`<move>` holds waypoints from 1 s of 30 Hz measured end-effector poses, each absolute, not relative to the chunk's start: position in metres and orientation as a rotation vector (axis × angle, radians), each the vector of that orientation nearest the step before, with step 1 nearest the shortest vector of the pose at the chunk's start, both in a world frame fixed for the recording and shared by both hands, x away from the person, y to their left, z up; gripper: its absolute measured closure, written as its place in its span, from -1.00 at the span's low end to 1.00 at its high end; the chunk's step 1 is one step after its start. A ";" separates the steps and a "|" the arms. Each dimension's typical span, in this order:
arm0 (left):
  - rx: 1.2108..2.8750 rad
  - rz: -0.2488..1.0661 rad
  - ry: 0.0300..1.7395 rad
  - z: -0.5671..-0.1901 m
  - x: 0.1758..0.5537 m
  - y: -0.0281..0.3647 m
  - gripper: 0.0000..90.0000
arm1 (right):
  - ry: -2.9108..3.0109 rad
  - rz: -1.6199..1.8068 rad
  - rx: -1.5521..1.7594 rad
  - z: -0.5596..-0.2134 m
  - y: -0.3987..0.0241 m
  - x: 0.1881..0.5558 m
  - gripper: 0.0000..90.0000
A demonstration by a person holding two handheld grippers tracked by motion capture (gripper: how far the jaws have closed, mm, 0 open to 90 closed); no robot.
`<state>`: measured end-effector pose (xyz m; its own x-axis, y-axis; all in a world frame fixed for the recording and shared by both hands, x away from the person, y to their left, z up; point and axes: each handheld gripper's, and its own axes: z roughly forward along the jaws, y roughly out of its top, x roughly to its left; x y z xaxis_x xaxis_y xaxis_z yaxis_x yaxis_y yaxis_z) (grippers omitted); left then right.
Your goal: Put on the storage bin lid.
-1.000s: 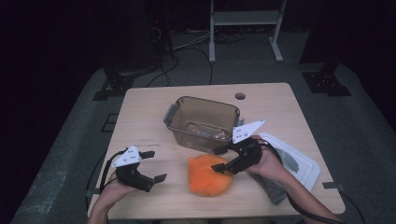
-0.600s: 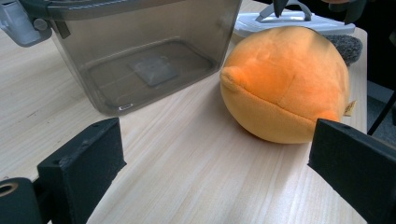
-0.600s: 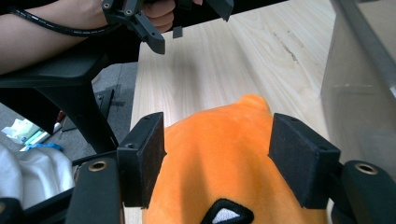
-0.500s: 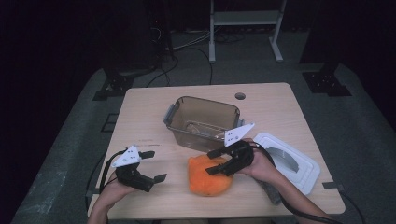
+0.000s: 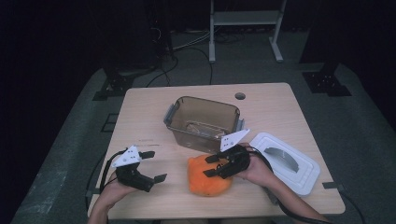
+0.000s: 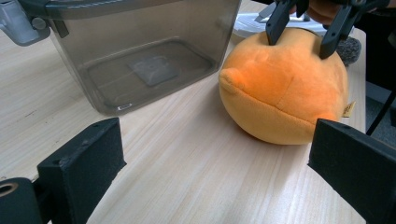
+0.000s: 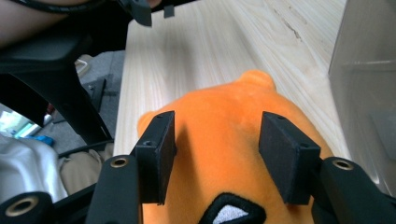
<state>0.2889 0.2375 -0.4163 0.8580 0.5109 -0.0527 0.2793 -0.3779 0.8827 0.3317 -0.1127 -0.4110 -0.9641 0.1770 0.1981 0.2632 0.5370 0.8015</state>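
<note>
1. Two claws work over a pale wooden desk (image 5: 289, 112), each held in one of a person's hands.
2. Right claw (image 5: 215, 166) sits on top of the orange plush toy (image 5: 208, 179); its jaws have just been closing and straddle the toy's upper side, the pads sinking into the fabric at either flank, though a firm grip cannot be told.
3. Left claw (image 5: 154, 165) hovers low over the desk's near left part, jaws wide apart with nothing between them, well apart from the toy.
4. Orange toy lies on the desk near the front edge, just in front of the clear brown box (image 5: 203, 119).
5. White lid (image 5: 299, 170) lies flat to the right of the toy, beside the right hand.
</note>
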 end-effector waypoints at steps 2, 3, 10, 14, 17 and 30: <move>1.985 0.277 0.581 -0.416 0.289 0.237 -0.94 | -2.669 -1.425 -0.387 -0.414 -0.113 0.330 0.02; 1.984 0.277 0.581 -0.417 0.289 0.237 -0.94 | -2.662 -1.430 -0.391 -0.415 -0.113 0.330 0.02; 1.985 0.276 0.583 -0.417 0.289 0.237 -0.94 | -2.646 -1.450 -0.413 -0.421 -0.114 0.328 0.07; 1.984 0.275 0.586 -0.417 0.289 0.237 -0.94 | -2.656 -1.443 -0.408 -0.422 -0.113 0.328 0.11; 1.979 0.272 0.591 -0.417 0.289 0.237 -0.94 | -2.665 -1.433 -0.408 -0.422 -0.112 0.327 0.16; 1.981 0.273 0.596 -0.418 0.290 0.238 -0.94 | -2.689 -1.373 -0.399 -0.421 -0.108 0.323 0.38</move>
